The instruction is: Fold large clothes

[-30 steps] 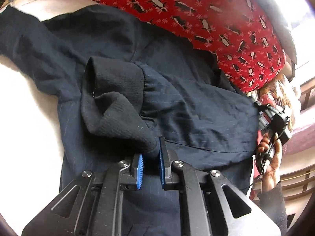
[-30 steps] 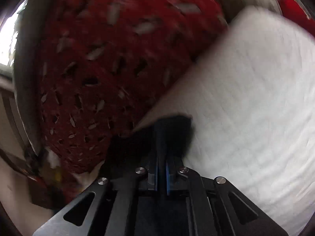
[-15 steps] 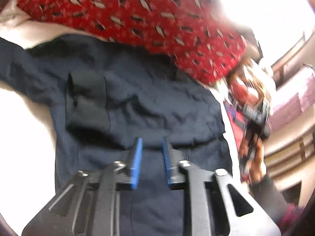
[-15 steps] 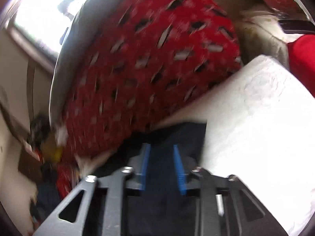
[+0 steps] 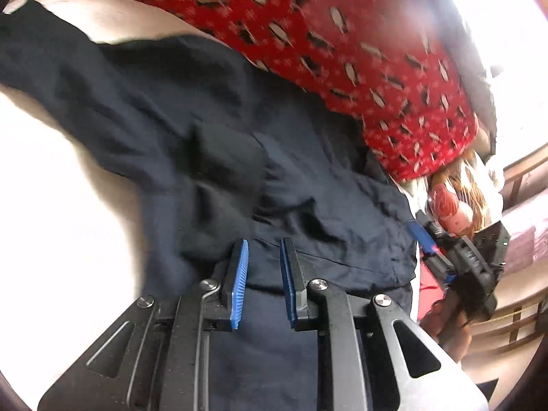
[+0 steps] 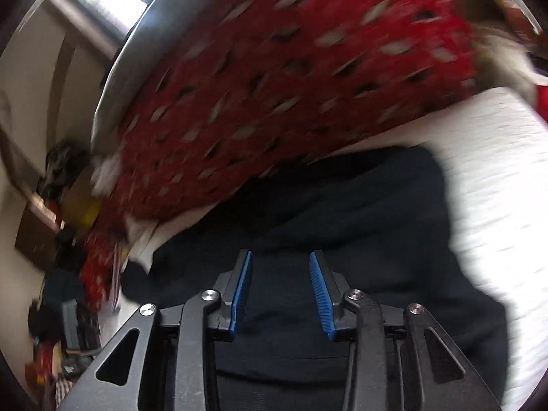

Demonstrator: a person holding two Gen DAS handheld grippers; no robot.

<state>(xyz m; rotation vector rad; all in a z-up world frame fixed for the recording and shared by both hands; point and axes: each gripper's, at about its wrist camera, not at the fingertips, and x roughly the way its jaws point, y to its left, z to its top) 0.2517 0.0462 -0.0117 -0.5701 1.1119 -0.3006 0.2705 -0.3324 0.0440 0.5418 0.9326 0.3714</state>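
A dark navy garment (image 5: 291, 178) lies spread on a white bed (image 5: 61, 205), a sleeve with a ribbed cuff (image 5: 226, 157) folded across its body. My left gripper (image 5: 263, 250) is open and empty just above the garment's folded edge. The garment also shows in the right wrist view (image 6: 359, 212). My right gripper (image 6: 281, 260) is open and empty over it. In the left wrist view the right gripper (image 5: 424, 239) shows at the garment's right edge, held by a hand.
A red patterned blanket (image 5: 342, 34) lies along the far side of the bed and shows in the right wrist view (image 6: 274, 85) too. White bedding (image 6: 496, 178) extends to the right. Wooden furniture (image 5: 520, 294) and clutter (image 6: 58, 178) stand beside the bed.
Both grippers opened and let go of the garment. The sleeve cuff dropped flat onto the garment's body. Both grippers pulled back a little.
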